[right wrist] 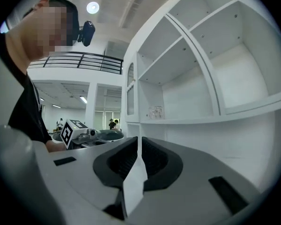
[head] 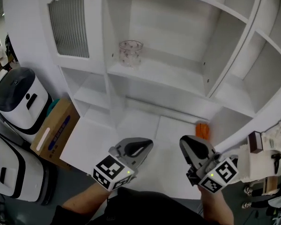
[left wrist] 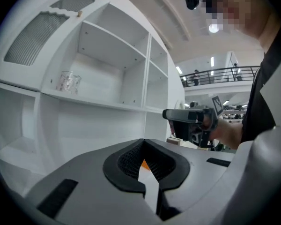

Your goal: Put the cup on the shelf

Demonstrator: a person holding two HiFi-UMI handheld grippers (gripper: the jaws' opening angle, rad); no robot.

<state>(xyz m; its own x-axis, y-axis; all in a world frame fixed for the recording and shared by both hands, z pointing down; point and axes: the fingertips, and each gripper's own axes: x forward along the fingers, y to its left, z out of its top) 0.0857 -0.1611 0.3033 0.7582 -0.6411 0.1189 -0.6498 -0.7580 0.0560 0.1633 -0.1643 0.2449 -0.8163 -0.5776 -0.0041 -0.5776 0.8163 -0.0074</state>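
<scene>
the cup (head: 131, 53) is a small see-through glass with little spots on it, and it stands upright on the shelf (head: 173, 76) of the big white cupboard, near the left wall of its box and close to the front edge. so i think the job is done, or as good as done

both tongs are down low over the white table top (head: 98, 142), well away from the cup. the left gripper (head: 139, 149) has its two jaws pressed together with nothing between them. the right gripper (head: 191, 146) is the same - jaws together, only a thin crack of light shows, and it holds nothing

what could go wrong now? the cup is glass and sits near the edge, so if a hand swings up and bumps the shelf or the cup, it could tip, roll off and break. a small orange thing (head: 202, 130) lies on the table just beside the right gripper - a careless push could knock it away. i would say the safe thing is to keep both tongs low and move them slowly
</scene>
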